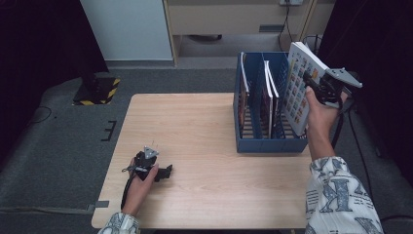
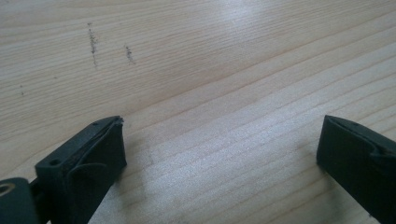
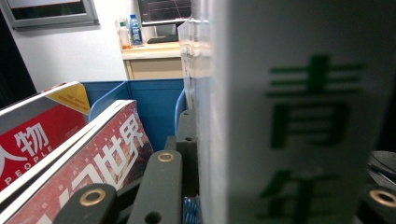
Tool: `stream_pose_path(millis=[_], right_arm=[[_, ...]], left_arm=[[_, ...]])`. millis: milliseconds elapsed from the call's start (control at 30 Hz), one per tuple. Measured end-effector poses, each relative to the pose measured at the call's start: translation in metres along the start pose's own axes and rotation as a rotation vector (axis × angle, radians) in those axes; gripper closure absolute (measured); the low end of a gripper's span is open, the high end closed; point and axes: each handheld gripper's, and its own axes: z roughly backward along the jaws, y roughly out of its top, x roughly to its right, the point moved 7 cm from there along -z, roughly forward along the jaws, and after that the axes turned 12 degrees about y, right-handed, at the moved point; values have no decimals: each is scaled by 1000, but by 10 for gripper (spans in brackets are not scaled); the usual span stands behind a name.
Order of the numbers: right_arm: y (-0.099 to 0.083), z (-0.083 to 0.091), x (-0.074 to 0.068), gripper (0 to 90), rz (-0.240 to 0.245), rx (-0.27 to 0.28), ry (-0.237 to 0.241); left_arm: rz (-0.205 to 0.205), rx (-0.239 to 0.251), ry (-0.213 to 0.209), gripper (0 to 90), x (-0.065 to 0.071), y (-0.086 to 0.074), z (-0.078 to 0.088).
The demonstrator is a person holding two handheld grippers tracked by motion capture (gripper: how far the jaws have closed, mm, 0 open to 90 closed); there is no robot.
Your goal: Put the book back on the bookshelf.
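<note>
Right gripper (image 1: 311, 82) is clamping a thick white magazine (image 1: 298, 92) at the upper right of the high view, jaws pinching its edge, and it's holding it upright and a bit tilted just over the right end of the blue file rack (image 1: 253, 144). Up close in the right gripper view, the magazine's spine (image 3: 299, 116) with green characters is filling the right half of the frame, sitting between the black jaws. That rack is standing on the right side of the wooden table (image 1: 195, 146), and it's already carrying a few other magazines (image 1: 269, 95) in its slots, including red-covered ones (image 3: 70, 154) at lower left of the right gripper view. Left gripper (image 1: 165, 173) is resting on the table at lower left, well apart from the rack, jaws spread wide with just bare wood between them.
</note>
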Motion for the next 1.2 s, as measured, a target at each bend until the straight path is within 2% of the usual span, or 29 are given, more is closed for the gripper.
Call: stream_pose_path(millis=[233,567,667,867,1200], right_arm=[[-10,-7,-1,734,14,10,-3],[-33,-11,3,735,-4,17,5],[-41,-13,4,735,2,3,-1],[-55,-17,3,735,-17,-2,-8],[-65,-16,1,734,-21,-18,-1]], left_arm=[[1,-1,3,3,0,-1,1],[2,-1,3,3,0,-1,1],[2,-1,3,3,0,-1,1],[2,0,2,3,1,-1,1],[1,-1,2,2,1,-1,1]])
